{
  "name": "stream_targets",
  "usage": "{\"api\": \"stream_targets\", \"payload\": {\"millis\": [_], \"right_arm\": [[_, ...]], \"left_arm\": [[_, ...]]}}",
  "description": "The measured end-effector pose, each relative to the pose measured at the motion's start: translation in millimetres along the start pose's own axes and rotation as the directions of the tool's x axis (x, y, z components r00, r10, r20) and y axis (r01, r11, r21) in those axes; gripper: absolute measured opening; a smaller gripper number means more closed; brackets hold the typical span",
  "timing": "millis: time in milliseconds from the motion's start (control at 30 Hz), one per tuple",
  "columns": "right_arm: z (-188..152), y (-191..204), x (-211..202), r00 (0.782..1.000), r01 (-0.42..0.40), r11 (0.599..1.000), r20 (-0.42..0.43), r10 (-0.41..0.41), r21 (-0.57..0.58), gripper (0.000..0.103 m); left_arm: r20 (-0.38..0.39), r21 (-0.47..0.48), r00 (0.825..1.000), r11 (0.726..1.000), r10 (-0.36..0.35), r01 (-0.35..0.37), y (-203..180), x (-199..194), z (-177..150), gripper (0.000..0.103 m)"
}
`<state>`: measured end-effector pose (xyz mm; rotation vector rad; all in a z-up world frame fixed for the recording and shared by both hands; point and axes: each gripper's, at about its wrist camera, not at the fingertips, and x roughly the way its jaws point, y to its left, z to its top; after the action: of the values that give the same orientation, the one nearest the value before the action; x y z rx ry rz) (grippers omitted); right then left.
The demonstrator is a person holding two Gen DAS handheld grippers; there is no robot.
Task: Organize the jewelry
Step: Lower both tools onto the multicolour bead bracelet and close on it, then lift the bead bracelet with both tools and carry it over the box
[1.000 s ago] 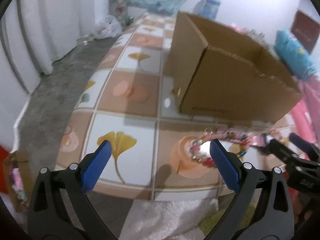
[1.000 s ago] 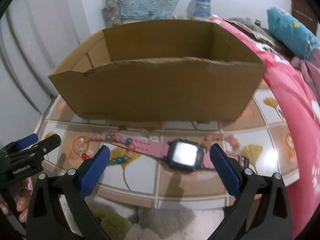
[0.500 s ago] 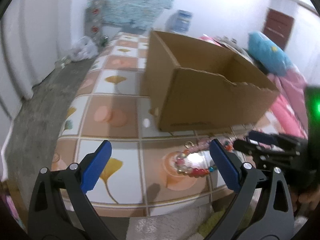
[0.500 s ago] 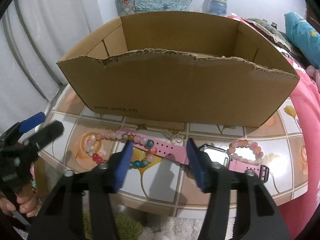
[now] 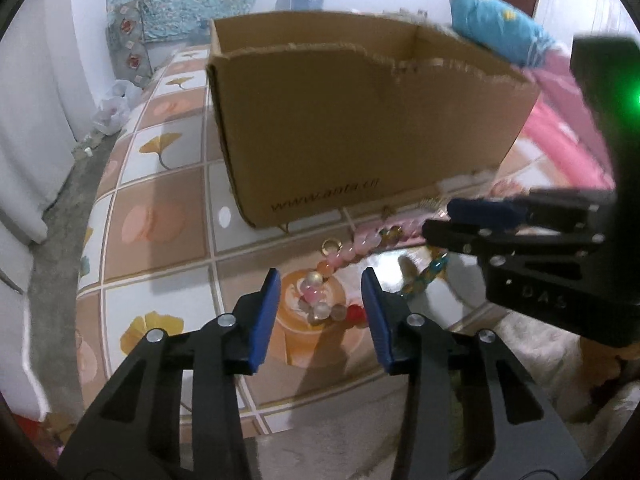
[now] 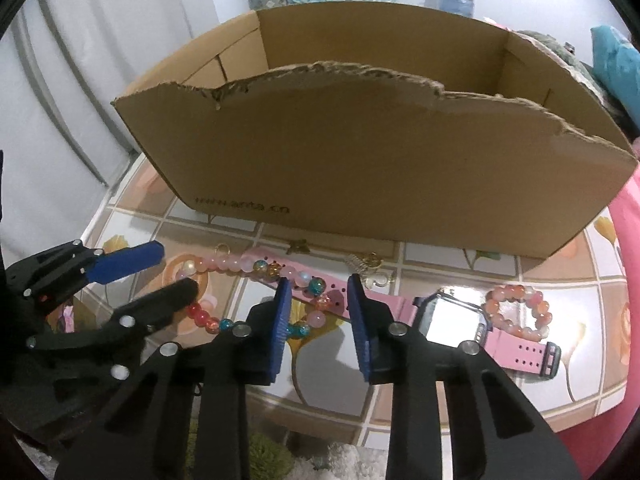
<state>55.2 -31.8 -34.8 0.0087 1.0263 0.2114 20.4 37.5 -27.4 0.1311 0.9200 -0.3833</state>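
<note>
Both pairs of tongs hang over the front edge of the tiled table point(image 6: 440, 380), pointing steeply down at the jewellery laid in front of the cardboard box point(image 6: 360, 160).

The left gripper point(image 5: 320, 300) has just been closing and now stands about half shut, its blue pads on either side of the near end of the long bead necklace point(image 5: 340, 256). A cluster of pale pink, clear and red beads sits in the gap between the pads, but I can't tell whether the pads actually press on them; from here they look a little short of touching, so I'd call it loose rather than clenched.

The right gripper point(image 6: 316, 304) has also just been narrowing, to a slimmer gap than the left one. Between its pads lie the pink strap of the watch point(image 6: 452, 316) and a few teal and pink beads of the same necklace (the strand crosses over the strap there). The pads seem to straddle them without pinching.

Further right, beside the watch face, a small pink bead bracelet point(image 6: 516, 308) lies on the tiles untouched, and a few little gold charms point(image 6: 368, 264) rest near the foot of the box.
</note>
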Motion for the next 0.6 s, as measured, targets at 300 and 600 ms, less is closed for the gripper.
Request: {"api": "stream_targets", "payload": {"millis": [300, 600], "right_arm": [[4.3, -2.6, 14.1, 1.0, -0.006, 1.0, -0.021, 0.005, -0.025, 0.021], [4.2, -18.8, -3.4, 0.997, -0.081, 0.997, 0.019, 0.081, 0.013, 0.01]], "left_arm": [[-0.049, 0.033, 0.996, 0.997, 0.071, -0.069, -7.4, 12.0, -0.3, 0.015], [-0.012, 0.042, 0.998, 0.997, 0.061, -0.061, -13.8, -6.9, 3.6, 0.009]]}}
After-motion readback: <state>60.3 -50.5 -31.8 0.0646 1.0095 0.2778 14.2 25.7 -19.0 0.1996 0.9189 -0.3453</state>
